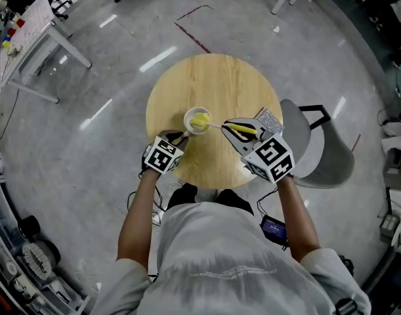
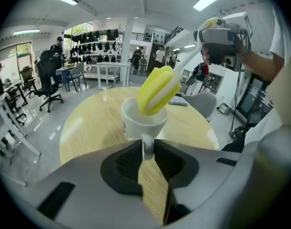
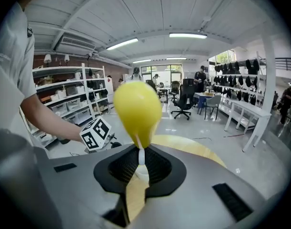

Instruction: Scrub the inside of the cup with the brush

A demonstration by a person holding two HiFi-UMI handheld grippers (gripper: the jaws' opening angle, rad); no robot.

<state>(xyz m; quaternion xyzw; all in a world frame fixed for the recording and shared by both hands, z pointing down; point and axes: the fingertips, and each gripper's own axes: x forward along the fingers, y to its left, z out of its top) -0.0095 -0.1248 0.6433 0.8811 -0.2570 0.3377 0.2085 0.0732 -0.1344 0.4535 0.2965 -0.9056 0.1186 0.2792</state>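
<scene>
Round wooden table (image 1: pixel 213 84) — one cup (image 1: pixel 188 125), one brush (image 1: pixel 201 119), two grippers (image 1: pixel 180 137) (image 1: pixel 228 126)

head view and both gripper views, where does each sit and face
Head view: on the person's head, looking down at the round table; left forearm and right forearm show.
Left gripper view: rides the left gripper, faces the cup; right forearm shows.
Right gripper view: rides the right gripper, faces the brush; left forearm shows.
All three show the brush.

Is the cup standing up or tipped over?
Standing up: the cup rests on the table, its open mouth facing up.
</scene>
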